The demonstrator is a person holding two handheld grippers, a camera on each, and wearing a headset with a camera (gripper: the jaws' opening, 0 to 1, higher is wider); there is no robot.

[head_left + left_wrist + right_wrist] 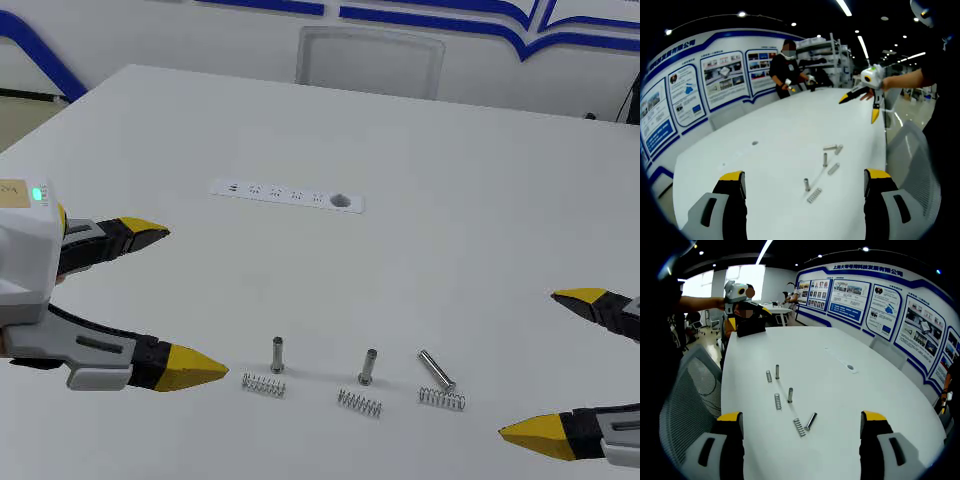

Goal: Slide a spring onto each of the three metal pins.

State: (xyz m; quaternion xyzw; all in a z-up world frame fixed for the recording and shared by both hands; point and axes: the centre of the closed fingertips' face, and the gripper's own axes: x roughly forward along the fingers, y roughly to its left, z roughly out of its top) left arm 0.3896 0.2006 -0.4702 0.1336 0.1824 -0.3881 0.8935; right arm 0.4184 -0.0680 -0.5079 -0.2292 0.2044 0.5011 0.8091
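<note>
Well, my left gripper [195, 300] and right gripper [530, 363] both gape empty. The pins [368, 365] sit on my side of the strip [286, 194], the springs [360, 403] just farther from it; I should pinch one spring lightly near its end.

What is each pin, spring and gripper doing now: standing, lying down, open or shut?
Left pin: standing up, no spring on it.
Middle pin: standing up, no spring on it.
Right pin: lying on its side, no spring on it.
Left spring: lying flat, loose.
Middle spring: lying flat, loose.
Right spring: lying flat, loose.
Left gripper: open, holding nothing.
Right gripper: open, holding nothing.
</note>
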